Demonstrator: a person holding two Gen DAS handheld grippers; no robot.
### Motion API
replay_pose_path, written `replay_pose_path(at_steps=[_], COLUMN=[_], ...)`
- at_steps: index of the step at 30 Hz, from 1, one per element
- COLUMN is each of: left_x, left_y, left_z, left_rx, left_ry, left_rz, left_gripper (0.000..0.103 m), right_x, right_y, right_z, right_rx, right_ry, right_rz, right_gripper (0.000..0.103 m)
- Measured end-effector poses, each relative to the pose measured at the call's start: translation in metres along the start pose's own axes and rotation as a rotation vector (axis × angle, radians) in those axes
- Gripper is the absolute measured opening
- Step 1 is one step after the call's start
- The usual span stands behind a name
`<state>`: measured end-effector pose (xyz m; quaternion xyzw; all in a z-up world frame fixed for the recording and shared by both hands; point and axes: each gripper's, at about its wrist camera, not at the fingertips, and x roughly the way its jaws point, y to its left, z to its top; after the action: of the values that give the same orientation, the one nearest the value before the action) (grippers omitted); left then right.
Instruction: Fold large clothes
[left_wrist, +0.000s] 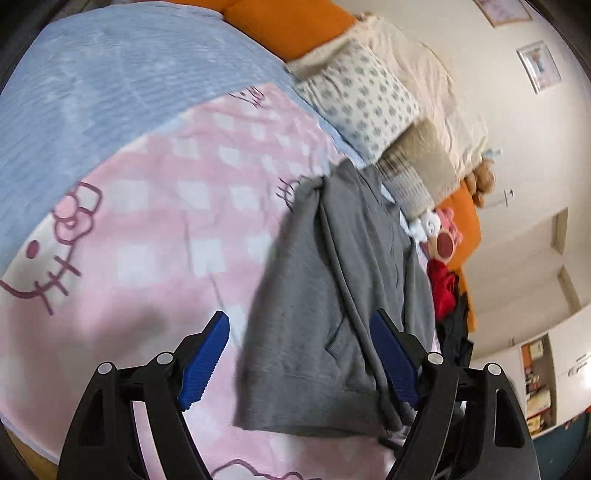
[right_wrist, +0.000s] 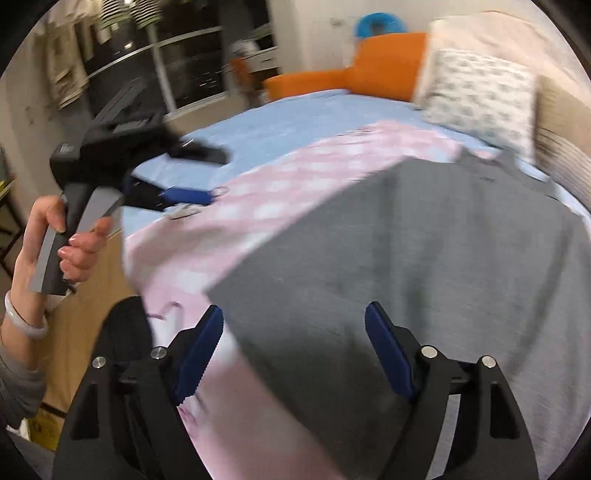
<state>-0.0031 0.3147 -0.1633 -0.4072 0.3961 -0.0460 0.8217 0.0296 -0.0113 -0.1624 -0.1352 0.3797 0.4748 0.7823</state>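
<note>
- The left gripper (left_wrist: 299, 354) has its blue-padded jaws spread wide and nothing between them; it hangs above the bed.
- The grey hoodie (left_wrist: 332, 295) lies folded on the pink checked blanket (left_wrist: 166, 221), stretching ahead of the left jaws and partly behind the right-hand finger, with its near hem just past the fingertips.
- The right gripper (right_wrist: 293, 350) is likewise wide open and grips nothing; the hoodie (right_wrist: 424, 258) fills the space ahead of and between its jaws, its corner edge close to the left-hand finger.
- Off to the left of the right jaws, a hand (right_wrist: 74, 243) holds the other gripper's handle above the blanket's edge.
- Beyond the hoodie, a patterned pillow (left_wrist: 362, 103) and orange cushions (left_wrist: 288, 26) sit at the bed's far end.
- A pale blue sheet (left_wrist: 110, 81) lies beyond the blanket.
</note>
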Motion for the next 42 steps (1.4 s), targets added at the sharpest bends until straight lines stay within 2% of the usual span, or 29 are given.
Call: replay_pose_path(at_steps=[5,8,9,10,12,15,16,19,22,24,27,30,33,36,37,41,42], left_x=[0.004,0.008,0.012,0.013,0.015,0.028,0.033,0.061,0.104,0.131,0.182,0.229,0.267,0.291,0.295,0.311,0.312], left_y=[0.012,0.023,0.023,0.027,0.028,0.012,0.004,-0.03,-0.071,-0.088,-0.103,-0.113,-0.115,-0.119,-0.12,-0.124,-0.126], left_z=[-0.007,-0.005,-0.003,0.001,0.01,0.039,0.047,0.08,0.113,0.128,0.149,0.155,0.155,0.155,0.154,0.149,0.147], left_rx=[-0.025,-0.036,-0.038,-0.039,-0.025,0.043,0.061,0.133,0.199,0.216,0.233,0.309,0.329,0.331,0.329,0.344,0.352], left_ry=[-0.004,0.002,0.005,0.011,0.019,0.037,0.043,0.089,0.14,0.176,0.223,0.27,0.328,0.332,0.337,0.38,0.38], left_rz=[-0.006,0.007,0.014,0.023,0.033,0.05,0.046,-0.012,-0.056,-0.055,0.054,0.221,0.292,0.31,0.311,0.381,0.4], left_gripper=[0.081,0.081,0.081,0.081,0.081,0.081,0.081,0.082,0.083,0.083,0.083,0.083,0.082,0.082,0.079,0.043,0.04], right_x=[0.059,0.084,0.092,0.1,0.109,0.11,0.109,0.098,0.08,0.07,0.053,0.042,0.037,0.036,0.036,0.034,0.033], right_y=[0.04,0.053,0.058,0.062,0.064,0.064,0.063,0.048,0.031,0.02,0.007,0.003,0.001,-0.002,-0.004,-0.007,-0.008], right_z=[0.014,0.015,0.014,0.011,0.004,-0.002,-0.003,-0.005,-0.009,-0.008,-0.01,-0.009,-0.008,-0.007,-0.008,-0.011,-0.011], right_rx=[-0.035,-0.035,-0.046,-0.066,-0.089,-0.089,-0.076,0.0,0.071,0.112,0.165,0.182,0.189,0.196,0.198,0.211,0.214], right_ry=[0.058,0.083,0.095,0.113,0.141,0.133,0.132,0.109,0.078,0.056,0.021,-0.002,-0.013,-0.018,-0.02,-0.027,-0.03], right_rz=[0.021,-0.012,-0.035,-0.07,-0.104,-0.114,-0.107,-0.079,-0.048,-0.023,0.018,0.037,0.061,0.08,0.084,0.103,0.111], right_gripper=[0.074,0.073,0.071,0.065,0.063,0.049,0.041,0.02,0.019,0.018,0.018,0.018,0.018,0.018,0.018,0.018,0.018])
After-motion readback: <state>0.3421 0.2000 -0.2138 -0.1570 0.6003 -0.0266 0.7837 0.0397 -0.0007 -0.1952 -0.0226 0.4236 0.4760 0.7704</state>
